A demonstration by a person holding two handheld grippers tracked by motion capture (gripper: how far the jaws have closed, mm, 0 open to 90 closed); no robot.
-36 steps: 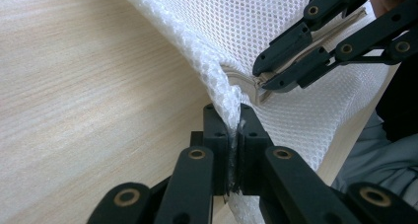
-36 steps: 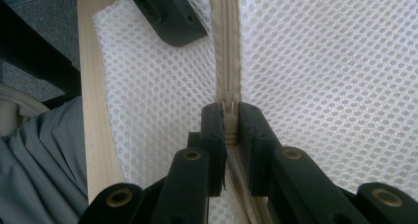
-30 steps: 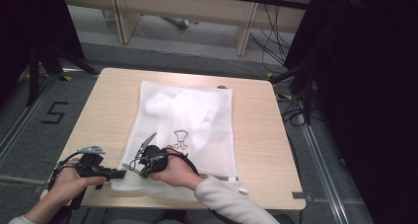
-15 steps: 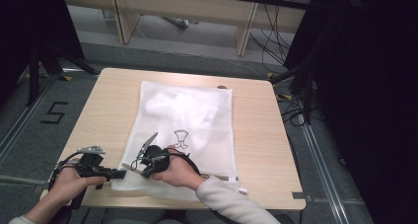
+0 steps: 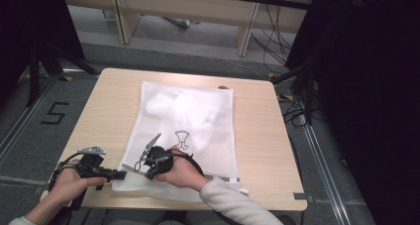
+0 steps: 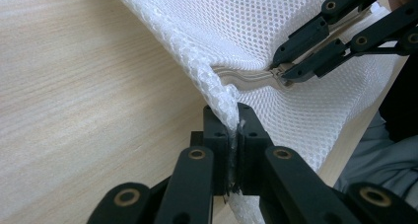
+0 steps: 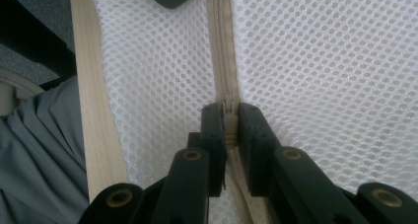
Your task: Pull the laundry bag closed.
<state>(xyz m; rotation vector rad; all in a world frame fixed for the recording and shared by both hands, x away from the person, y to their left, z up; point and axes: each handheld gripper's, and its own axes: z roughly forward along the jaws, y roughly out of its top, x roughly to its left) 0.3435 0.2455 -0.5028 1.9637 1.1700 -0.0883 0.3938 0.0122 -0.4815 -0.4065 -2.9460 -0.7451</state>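
Observation:
A white mesh laundry bag (image 5: 198,121) lies flat on the wooden table (image 5: 257,136), with something white inside its far half (image 5: 171,105). At the bag's near left corner, my left gripper (image 5: 122,174) is shut on the mesh edge (image 6: 217,93), just below the end of the zipper (image 6: 246,77). My right gripper (image 5: 134,168) comes in from the right and is shut on the zipper pull (image 7: 229,119). The beige zipper tape (image 7: 222,46) runs straight on past its jaws. In the left gripper view the right gripper (image 6: 291,71) pinches the pull a short way beyond my left gripper (image 6: 234,128).
A black emblem (image 5: 182,137) is printed on the bag's middle. The table's near edge (image 7: 96,135) lies right beside the zipper, with a grey sleeve (image 7: 39,160) beyond it. Cables (image 5: 277,41) and desk legs stand on the floor behind the table.

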